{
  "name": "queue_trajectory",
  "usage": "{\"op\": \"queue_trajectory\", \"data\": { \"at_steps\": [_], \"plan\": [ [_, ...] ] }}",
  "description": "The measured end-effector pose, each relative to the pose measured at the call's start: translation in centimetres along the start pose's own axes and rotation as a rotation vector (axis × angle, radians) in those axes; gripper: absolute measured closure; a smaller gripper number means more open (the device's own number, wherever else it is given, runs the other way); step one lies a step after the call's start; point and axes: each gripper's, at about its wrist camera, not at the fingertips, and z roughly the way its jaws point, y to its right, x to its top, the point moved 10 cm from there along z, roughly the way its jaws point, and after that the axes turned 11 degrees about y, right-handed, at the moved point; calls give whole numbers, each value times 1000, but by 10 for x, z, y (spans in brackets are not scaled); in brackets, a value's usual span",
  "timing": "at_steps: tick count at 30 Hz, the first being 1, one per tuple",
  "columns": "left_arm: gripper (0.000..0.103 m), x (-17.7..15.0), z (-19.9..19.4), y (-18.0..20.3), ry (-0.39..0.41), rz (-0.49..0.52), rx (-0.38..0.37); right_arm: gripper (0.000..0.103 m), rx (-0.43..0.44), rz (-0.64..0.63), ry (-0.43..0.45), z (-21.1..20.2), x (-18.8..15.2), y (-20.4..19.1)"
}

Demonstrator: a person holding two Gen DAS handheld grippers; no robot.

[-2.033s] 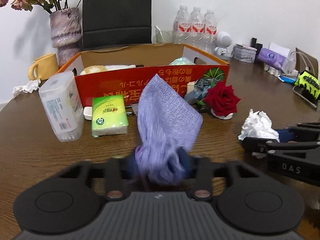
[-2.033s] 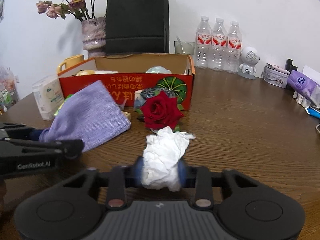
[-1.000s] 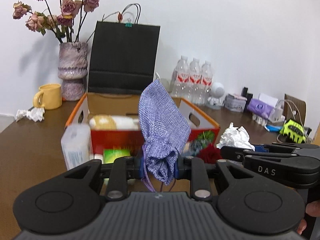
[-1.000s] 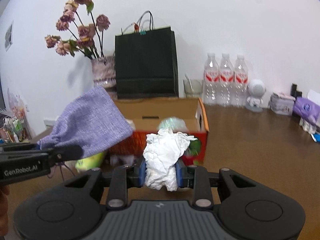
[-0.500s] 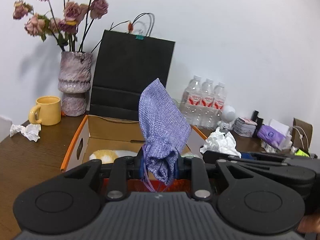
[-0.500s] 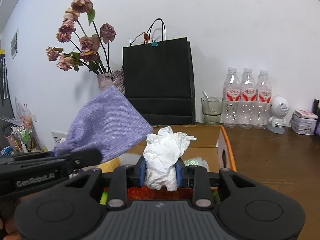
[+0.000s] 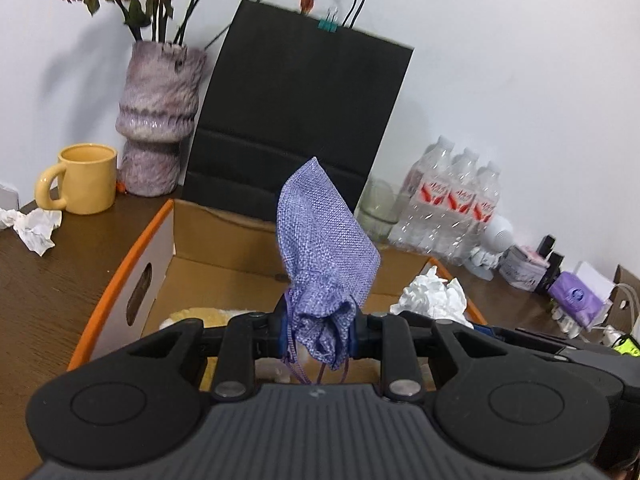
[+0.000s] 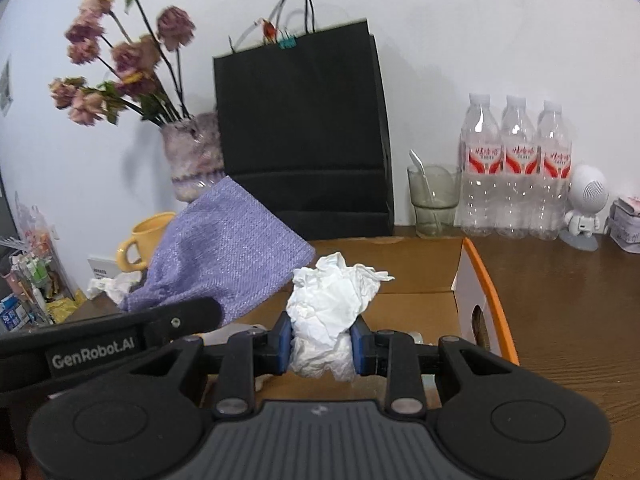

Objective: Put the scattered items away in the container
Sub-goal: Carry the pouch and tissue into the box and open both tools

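Above the open cardboard box (image 7: 248, 248), my left gripper (image 7: 319, 340) clamps the gathered neck of a woven lavender drawstring pouch (image 7: 324, 256), its long axis upright, closed end pointing up. My right gripper (image 8: 322, 344) squeezes a crumpled white tissue wad (image 8: 332, 304), also over the box, in front of a matte black paper bag (image 8: 304, 128).

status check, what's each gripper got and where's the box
Left gripper shut on purple pouch. Right gripper shut on crumpled tissue. Both over open cardboard box. Nothing blocking the drop.
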Motion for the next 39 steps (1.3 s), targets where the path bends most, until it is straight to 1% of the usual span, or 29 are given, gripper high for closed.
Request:
{"op": "queue_trajectory", "data": {
  "at_steps": [4, 9, 12, 13, 14, 15, 16, 17, 18, 19, 21, 22, 23, 25, 39],
  "plan": [
    [77, -7, 12, -4, -26, 5, 13, 75, -12, -2, -37, 14, -10, 4],
    [77, -15, 20, -8, -53, 10, 28, 75, -23, -17, -64, 19, -19, 5],
    [74, -17, 21, -10, -62, 12, 34, 73, -27, -30, -69, 20, -22, 5],
    [68, -17, 21, -10, -66, 14, 38, 69, -26, -34, -72, 20, -22, 5],
    [64, -17, 20, -11, -70, 19, 50, 68, -27, -37, -74, 20, -22, 5],
    [52, -16, 20, -13, -72, 27, 74, 66, -36, -39, -76, 20, -21, 7],
    [37, -13, 17, -17, -65, 33, 99, 57, -48, -36, -80, 19, -20, 9],
    [26, -10, 15, -19, -54, 30, 109, 48, -56, -26, -83, 19, -19, 12],
    [8, -6, 12, -21, -43, 20, 105, 24, -54, -9, -83, 18, -17, 15],
    [1, -1, 8, -21, -31, 11, 102, 7, -44, 10, -79, 17, -15, 17],
    [0, 9, 1, -22, -6, 15, 110, 4, -25, 31, -65, 13, -10, 20],
    [0, 13, -1, -22, 5, 27, 118, 1, -26, 34, -61, 11, -8, 21],
    [0, 16, -3, -22, 12, 37, 128, 0, -31, 36, -58, 9, -5, 22],
    [0, 19, -6, -21, 21, 46, 142, 0, -41, 42, -50, 7, -1, 25],
    [0, 18, -6, -19, 15, 40, 136, 0, -54, 43, -63, 7, -1, 27]
  ]
}}
